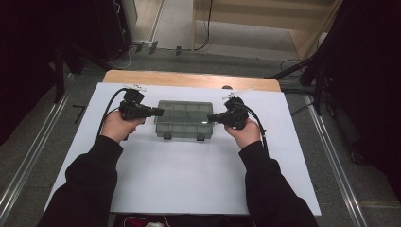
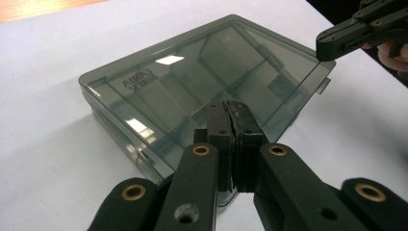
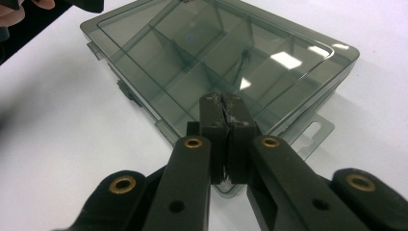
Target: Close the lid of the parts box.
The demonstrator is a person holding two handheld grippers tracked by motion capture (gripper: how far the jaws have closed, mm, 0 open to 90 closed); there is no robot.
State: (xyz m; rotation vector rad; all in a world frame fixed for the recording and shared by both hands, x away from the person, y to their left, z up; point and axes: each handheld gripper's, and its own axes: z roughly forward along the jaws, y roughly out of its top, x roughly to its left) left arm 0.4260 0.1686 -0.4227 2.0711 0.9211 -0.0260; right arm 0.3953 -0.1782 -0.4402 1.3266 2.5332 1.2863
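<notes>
While the person's hands hold steady at either end of it, the smoky clear box (image 1: pixel 184 119) lies flat on the white table (image 1: pixel 189 175), lid down, right between the two tongs. Left tongs (image 1: pixel 160 112) point in at the box's left end, jaws pressed tight together with nothing between them; in the left gripper view their tips (image 2: pixel 234 113) hang over the near edge of the lid. Right tongs (image 1: pixel 211 117) mirror that at the right end, jaws likewise closed and empty, tips (image 3: pixel 224 107) over the lid's corner. Whether either tip touches the lid I cannot tell. Dividers show through the lid.
</notes>
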